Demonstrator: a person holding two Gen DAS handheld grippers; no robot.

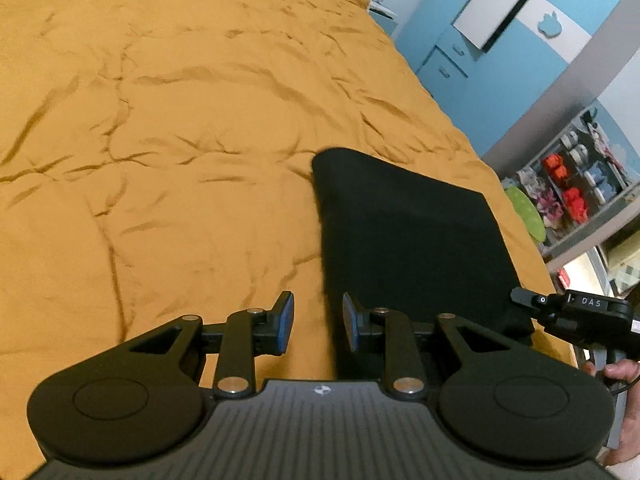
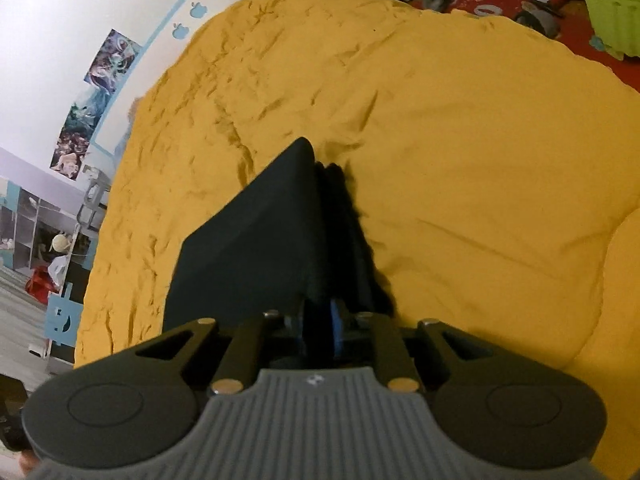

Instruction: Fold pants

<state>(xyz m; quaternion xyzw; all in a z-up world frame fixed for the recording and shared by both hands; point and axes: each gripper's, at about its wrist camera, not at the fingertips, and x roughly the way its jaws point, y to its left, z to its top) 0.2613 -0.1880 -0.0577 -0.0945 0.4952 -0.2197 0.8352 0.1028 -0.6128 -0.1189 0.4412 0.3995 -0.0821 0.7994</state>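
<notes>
The black pants [image 1: 412, 240] lie folded into a compact rectangle on the mustard-yellow bedspread [image 1: 180, 120], near the bed's right edge. My left gripper [image 1: 318, 322] is open and empty, its blue-padded fingers straddling the near left edge of the pants without holding them. My right gripper [image 2: 320, 328] is shut on the near edge of the pants [image 2: 256, 240], lifting the folded layers slightly off the bedspread [image 2: 460, 160]. The right gripper also shows in the left wrist view [image 1: 520, 296] at the pants' right corner.
The bed's right edge runs close beside the pants, with blue drawers [image 1: 448, 60] and a shelf of toys [image 1: 568, 188] beyond. A green basket [image 2: 608, 4] and red rug lie past the far bed edge. A pillow bulge [image 2: 624, 280] sits at right.
</notes>
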